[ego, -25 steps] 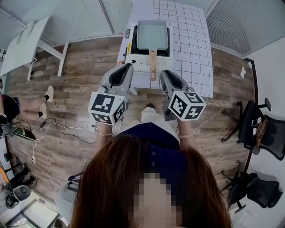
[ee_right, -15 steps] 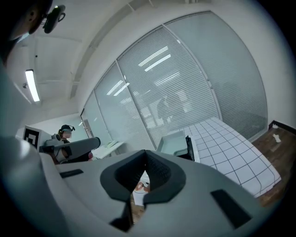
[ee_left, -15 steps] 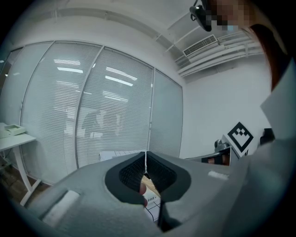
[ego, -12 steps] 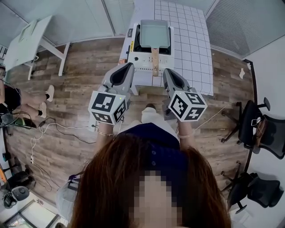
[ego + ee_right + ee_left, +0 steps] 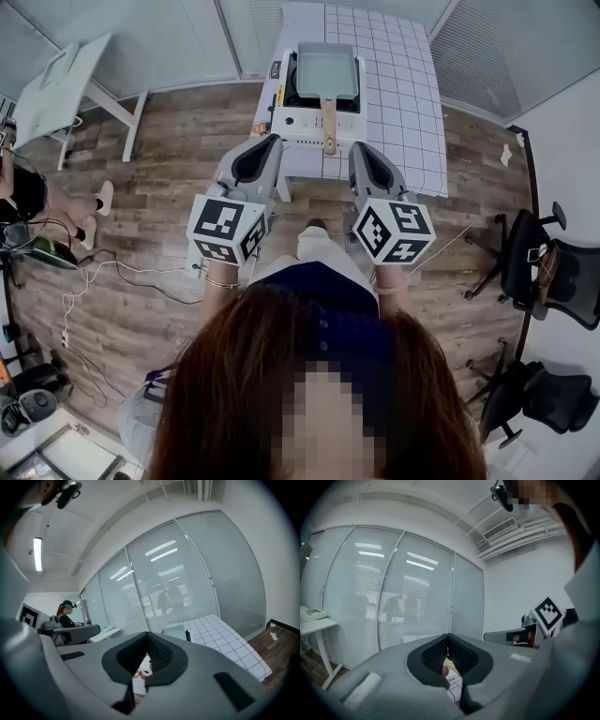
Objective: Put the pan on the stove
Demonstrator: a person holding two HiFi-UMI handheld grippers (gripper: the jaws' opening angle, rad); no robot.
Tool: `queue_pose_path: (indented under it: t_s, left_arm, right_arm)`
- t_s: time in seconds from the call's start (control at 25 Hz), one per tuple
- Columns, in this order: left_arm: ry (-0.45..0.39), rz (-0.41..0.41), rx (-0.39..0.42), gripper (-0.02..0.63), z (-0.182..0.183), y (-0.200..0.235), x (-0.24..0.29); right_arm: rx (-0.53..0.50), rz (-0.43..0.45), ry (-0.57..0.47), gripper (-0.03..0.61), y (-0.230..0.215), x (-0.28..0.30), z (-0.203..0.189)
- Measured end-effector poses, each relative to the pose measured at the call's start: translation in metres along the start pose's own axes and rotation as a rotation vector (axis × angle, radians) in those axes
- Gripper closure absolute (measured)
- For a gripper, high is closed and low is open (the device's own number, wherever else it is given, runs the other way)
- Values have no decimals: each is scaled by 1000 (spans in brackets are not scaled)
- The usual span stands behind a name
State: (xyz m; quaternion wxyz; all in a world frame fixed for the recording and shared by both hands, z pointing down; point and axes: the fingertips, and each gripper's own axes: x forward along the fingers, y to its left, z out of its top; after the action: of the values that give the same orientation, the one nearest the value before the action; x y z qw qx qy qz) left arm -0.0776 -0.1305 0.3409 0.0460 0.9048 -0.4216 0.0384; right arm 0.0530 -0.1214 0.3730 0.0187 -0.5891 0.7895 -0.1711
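A rectangular grey-green pan [image 5: 325, 71] with a wooden handle [image 5: 329, 127] sits on the white portable stove [image 5: 298, 131], which stands on the white gridded table [image 5: 403, 103]. The handle points toward me. My left gripper [image 5: 269, 142] and right gripper [image 5: 360, 150] hang side by side in front of the table's near edge, short of the stove and touching nothing. In the left gripper view the jaws [image 5: 448, 641] meet with nothing between them. In the right gripper view the jaws [image 5: 147, 639] are shut too, and the pan [image 5: 176, 631] shows far beyond them.
A small white side table [image 5: 56, 89] stands at the left on the wooden floor. Cables [image 5: 122, 272] run across the floor at the left. Black office chairs [image 5: 548, 272] stand at the right. Another person [image 5: 23, 197] is at the left edge. Glass partitions with blinds close the room behind the table.
Both grippers have drawn back a little from the table, and the right one has risen and rolled slightly. The pan has stayed on the stove.
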Motion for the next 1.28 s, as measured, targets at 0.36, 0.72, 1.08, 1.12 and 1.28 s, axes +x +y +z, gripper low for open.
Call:
queue_pose_path:
  t_s: [0.36,0.72,1.08,1.12,1.28]
  left_arm:
    - [-19,-5,22,601,2,-8,-23]
    - [-37,-4,30,601,4,-17,-52]
    - [-53,-4,35,601,3,-26,-76]
    - [-55,-3,36,601,3,-27,-78]
    - [-58,-4,33,601,1,-29,-88]
  right_arm:
    - [-75,-33,-45,569,22,-25,5]
    - [-109,-27,-87,571,47,-51,8]
    - [-138,-38,-101,571,62,-72,3]
    - [-141,-39,-101,571,63,-74,2]
    - [-138,-40,-103,571,69,-82,-3]
